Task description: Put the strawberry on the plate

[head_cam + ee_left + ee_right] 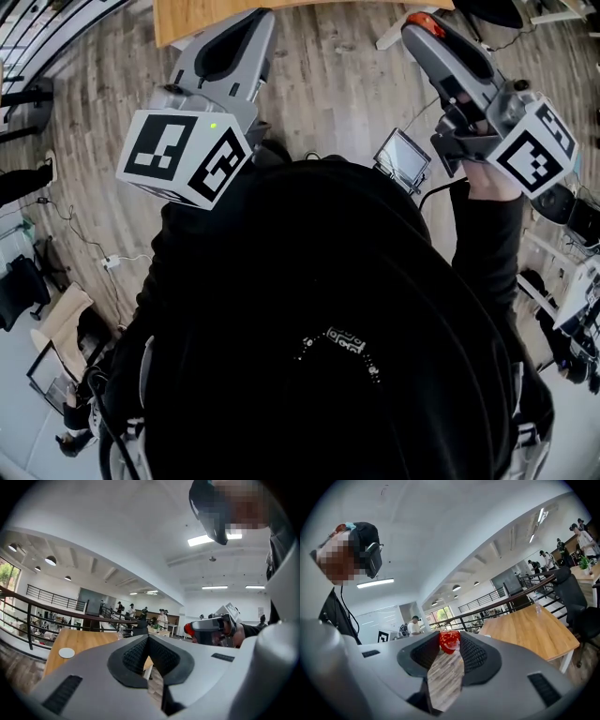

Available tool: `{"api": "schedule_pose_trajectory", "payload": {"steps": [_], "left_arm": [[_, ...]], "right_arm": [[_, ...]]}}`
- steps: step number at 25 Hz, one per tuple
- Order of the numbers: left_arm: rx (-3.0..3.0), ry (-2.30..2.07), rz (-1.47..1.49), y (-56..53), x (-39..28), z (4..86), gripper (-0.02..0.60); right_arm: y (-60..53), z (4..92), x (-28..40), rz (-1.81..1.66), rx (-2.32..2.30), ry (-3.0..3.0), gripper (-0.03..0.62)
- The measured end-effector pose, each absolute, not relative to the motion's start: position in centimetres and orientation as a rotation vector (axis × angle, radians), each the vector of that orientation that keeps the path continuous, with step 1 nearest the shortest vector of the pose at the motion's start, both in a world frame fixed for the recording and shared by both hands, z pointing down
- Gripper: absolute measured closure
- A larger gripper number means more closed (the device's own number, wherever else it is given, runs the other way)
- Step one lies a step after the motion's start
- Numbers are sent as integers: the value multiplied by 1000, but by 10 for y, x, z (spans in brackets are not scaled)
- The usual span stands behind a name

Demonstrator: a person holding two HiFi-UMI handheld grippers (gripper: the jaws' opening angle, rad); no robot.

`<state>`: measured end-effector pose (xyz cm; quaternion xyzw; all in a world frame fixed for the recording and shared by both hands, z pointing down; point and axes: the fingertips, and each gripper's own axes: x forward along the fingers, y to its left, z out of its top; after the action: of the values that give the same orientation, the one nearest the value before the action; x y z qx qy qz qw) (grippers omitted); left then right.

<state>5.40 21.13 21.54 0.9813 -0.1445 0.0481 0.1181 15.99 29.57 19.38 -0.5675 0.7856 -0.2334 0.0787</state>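
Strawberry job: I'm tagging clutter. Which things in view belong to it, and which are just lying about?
Job: strawberry, clamped in right gripper; white disc, probably the plate.
Lying about: office chair; small screen.

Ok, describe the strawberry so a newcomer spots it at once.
Find the wooden table in the right gripper view, then the right hand-held gripper before it. The strawberry sits pinched between its dark pads: the only glossy red thing there.
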Motion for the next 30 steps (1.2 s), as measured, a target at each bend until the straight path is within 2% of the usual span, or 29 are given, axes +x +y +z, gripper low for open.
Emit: {"api": "schedule_pose_trajectory", "payload": {"steps": [8, 25, 30], "left_arm": [[2895, -433, 124, 158, 58, 209, 578], [2915, -426, 115, 18, -4, 209, 578], [2928, -433, 107, 3, -26, 209, 578]], "right_arm": [[239, 186, 159, -676, -1690, 2386, 450], [78, 178, 81, -662, -1639, 2454, 450], [60, 181, 59, -680, -1651, 2484, 450]]}}
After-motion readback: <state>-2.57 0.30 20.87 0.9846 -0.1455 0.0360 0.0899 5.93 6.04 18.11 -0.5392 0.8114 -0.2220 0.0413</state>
